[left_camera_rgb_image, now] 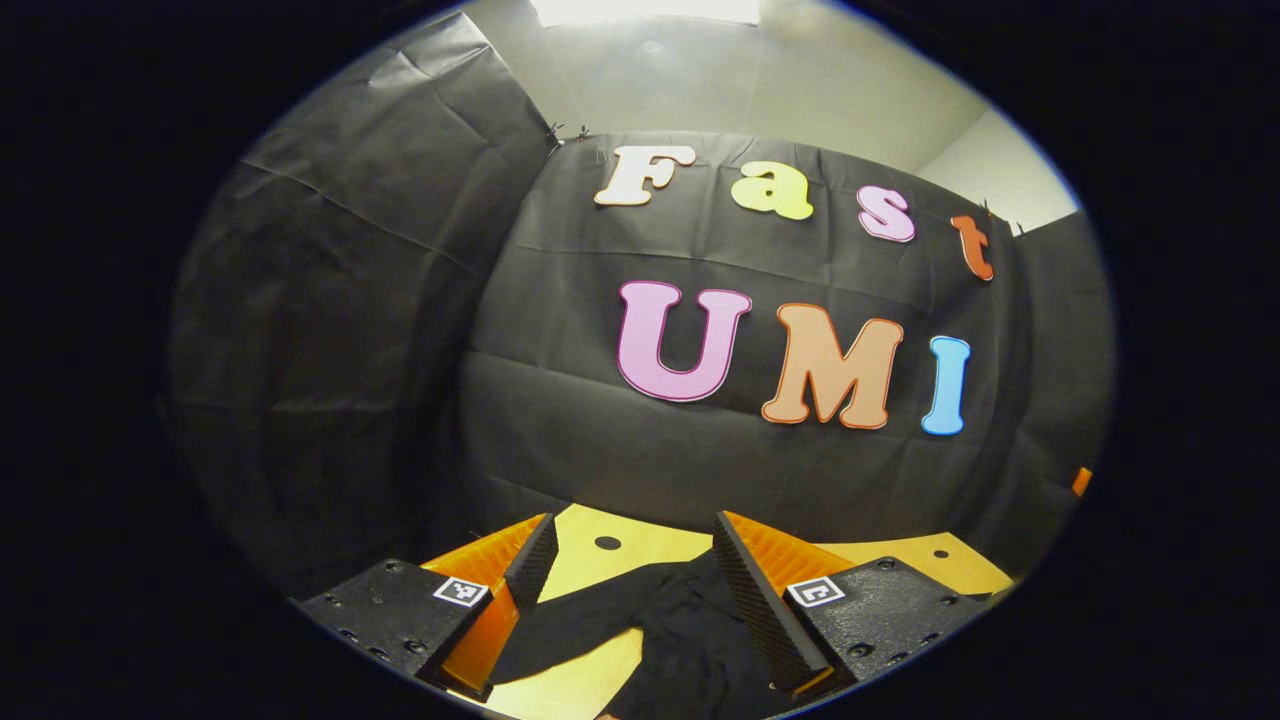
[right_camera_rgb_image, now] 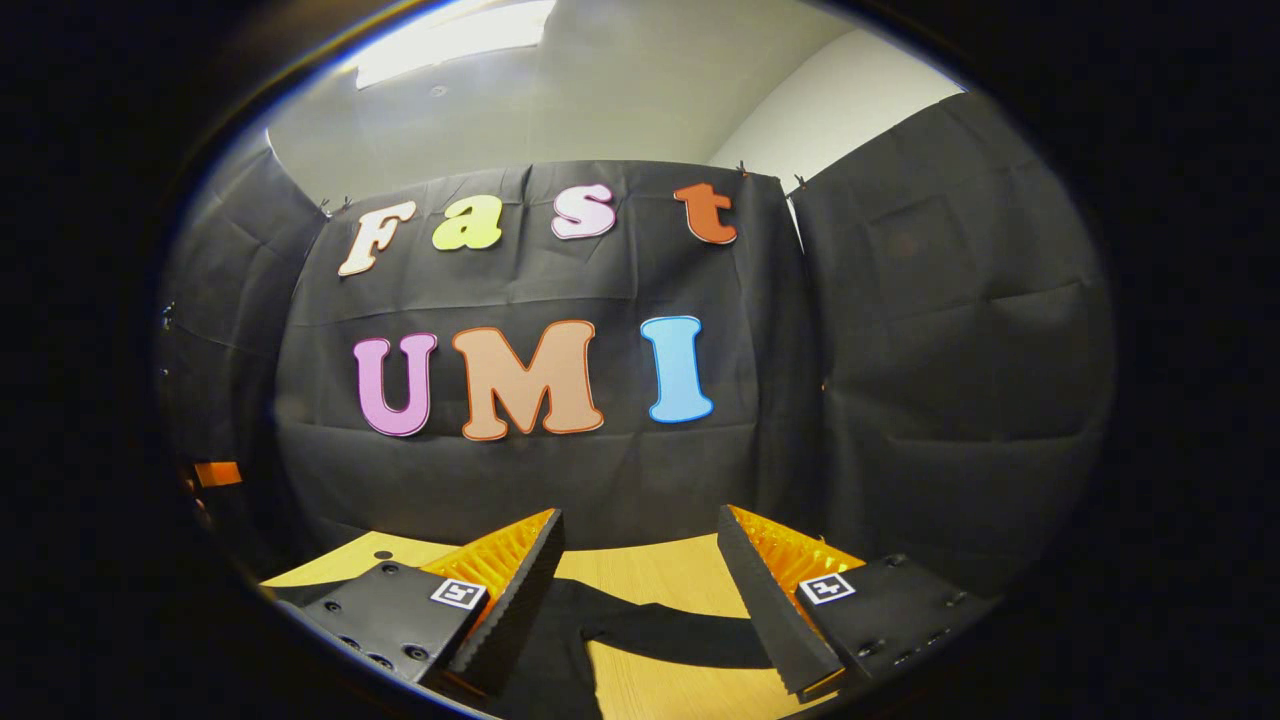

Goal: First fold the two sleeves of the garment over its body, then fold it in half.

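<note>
Gaping wide and empty, each hand-held gripper (left_camera_rgb_image: pixel 630 548) (right_camera_rgb_image: pixel 640 540) above a black garment (left_camera_rgb_image: pixel 690 630) (right_camera_rgb_image: pixel 650 630); no legible label.

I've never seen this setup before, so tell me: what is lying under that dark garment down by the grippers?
The dark garment lies on a light wooden table, with one sleeve spread out flat. Both grippers, left and right, stand open above it. Whatever the cloth covers cannot be seen.

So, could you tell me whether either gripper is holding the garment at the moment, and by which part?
Nothing is held. Both grippers' jaws stand open above the black garment, which lies on the table.
</note>
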Tool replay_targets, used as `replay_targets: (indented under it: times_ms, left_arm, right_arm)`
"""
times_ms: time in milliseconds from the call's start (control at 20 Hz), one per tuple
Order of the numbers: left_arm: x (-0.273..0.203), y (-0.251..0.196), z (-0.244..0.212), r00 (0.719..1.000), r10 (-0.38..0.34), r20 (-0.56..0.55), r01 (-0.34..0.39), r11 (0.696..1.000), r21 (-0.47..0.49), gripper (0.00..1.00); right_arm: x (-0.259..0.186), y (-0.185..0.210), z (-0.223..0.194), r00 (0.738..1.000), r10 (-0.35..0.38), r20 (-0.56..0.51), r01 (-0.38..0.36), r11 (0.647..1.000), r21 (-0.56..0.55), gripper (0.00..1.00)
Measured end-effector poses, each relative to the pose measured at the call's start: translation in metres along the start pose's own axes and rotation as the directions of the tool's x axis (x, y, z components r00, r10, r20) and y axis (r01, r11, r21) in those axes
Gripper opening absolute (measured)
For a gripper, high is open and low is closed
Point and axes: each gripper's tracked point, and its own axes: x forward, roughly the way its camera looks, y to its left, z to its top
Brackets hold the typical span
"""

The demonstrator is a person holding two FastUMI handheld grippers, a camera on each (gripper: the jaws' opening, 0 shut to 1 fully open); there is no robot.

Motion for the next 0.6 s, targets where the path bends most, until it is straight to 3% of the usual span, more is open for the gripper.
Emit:
replay_targets:
  times_ms: [600]
  left_arm:
    - [0.008, 0.001, 0.016, 0.998, -0.024, 0.059, 0.020, 0.997, 0.071, 0.90]
  right_arm:
    - [0.021, 0.024, -0.012, 0.997, 0.075, -0.035, -0.076, 0.996, -0.037, 0.97]
